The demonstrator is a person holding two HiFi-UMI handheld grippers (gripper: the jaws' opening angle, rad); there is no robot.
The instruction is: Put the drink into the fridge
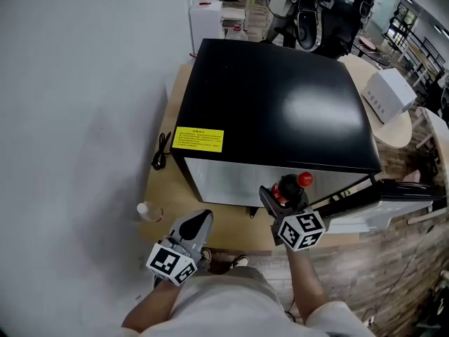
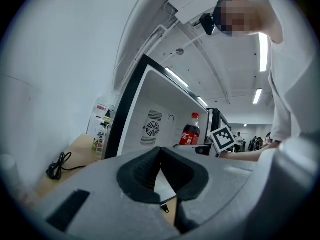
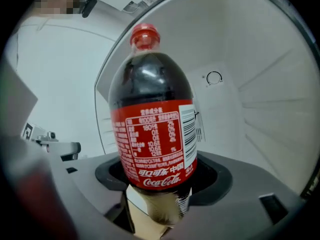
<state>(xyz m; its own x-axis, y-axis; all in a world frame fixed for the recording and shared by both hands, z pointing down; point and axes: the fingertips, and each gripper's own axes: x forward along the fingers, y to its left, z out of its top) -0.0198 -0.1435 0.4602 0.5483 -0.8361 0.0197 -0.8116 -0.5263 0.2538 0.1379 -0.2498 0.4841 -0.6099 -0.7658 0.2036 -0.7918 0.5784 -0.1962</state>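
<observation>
Right gripper (image 1: 280,195) holds the Coca-Cola bottle (image 3: 152,134) upright at the open mini fridge (image 1: 273,104) mouth, left gripper (image 1: 200,220) closed on nothing; next, I reckon, push it inside and set it down gently.

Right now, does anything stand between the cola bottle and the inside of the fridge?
Nothing visible does. The fridge door is swung open, and the cola bottle in the right claw faces the white interior.

Grey grippers (image 1: 202,218) (image 1: 284,194) carry black-and-white marker cubes (image 1: 170,263) (image 1: 302,230).
</observation>
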